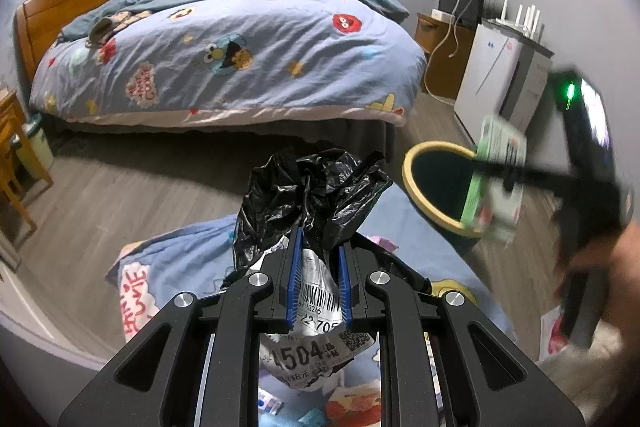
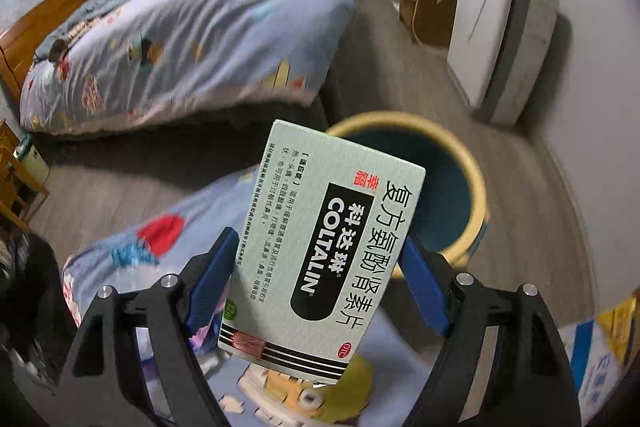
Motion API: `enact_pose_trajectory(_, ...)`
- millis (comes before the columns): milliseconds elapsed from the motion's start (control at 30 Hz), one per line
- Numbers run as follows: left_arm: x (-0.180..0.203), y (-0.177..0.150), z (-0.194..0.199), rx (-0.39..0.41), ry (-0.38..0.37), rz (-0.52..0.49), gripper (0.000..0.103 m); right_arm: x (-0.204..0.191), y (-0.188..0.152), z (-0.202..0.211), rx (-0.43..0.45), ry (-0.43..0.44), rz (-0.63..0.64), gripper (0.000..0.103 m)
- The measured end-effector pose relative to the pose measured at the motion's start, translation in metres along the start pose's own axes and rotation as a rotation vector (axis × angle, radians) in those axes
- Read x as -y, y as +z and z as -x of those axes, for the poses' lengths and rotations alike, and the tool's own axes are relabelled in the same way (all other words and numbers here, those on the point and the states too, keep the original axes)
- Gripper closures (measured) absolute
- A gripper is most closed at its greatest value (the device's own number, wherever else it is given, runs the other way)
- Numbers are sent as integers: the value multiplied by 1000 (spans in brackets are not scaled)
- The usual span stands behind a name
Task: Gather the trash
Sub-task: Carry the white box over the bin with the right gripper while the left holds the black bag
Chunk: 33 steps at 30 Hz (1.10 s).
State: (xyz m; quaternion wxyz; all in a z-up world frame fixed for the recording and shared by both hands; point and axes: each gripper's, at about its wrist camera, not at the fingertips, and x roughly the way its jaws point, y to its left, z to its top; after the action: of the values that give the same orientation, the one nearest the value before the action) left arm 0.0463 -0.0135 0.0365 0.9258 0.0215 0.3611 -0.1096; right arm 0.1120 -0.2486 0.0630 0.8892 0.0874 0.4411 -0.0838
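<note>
My left gripper (image 1: 319, 281) is shut on a crumpled black plastic bag (image 1: 308, 195) with a white shipping label, held above a blue cartoon bedspread (image 1: 188, 267). My right gripper (image 2: 320, 267) is shut on a pale green Coltalin medicine box (image 2: 324, 243), held upright just in front of the yellow-rimmed dark bin (image 2: 452, 179). In the left wrist view the right gripper (image 1: 496, 169) and its box (image 1: 496, 183) are blurred over the bin (image 1: 436, 187), at its right rim.
A bed with a blue cartoon quilt (image 1: 224, 47) stands behind, across a strip of grey wood floor (image 1: 132, 179). A white appliance (image 1: 492, 79) and a wooden cabinet (image 1: 440, 43) line the right wall. A wooden side table (image 1: 16, 147) is at far left.
</note>
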Motion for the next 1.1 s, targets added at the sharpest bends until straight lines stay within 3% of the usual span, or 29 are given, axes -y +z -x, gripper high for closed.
enact_pose_trajectory(167, 9, -5, -7, -29, -3, -25, 86, 20, 13, 4, 79, 4, 20, 25)
enact_pose_trajectory(400, 22, 0, -17, -46, -29, 11, 86, 50, 23, 6, 97, 38, 3, 25)
enact_pose_trajectory(700, 68, 27, -52, -48, -3, -91, 86, 84, 40, -19, 60, 86, 7, 24)
enact_pose_trajectory(1100, 131, 71, -110, -96, -123, -150, 86, 174, 44, -69, 25, -2, -63, 24)
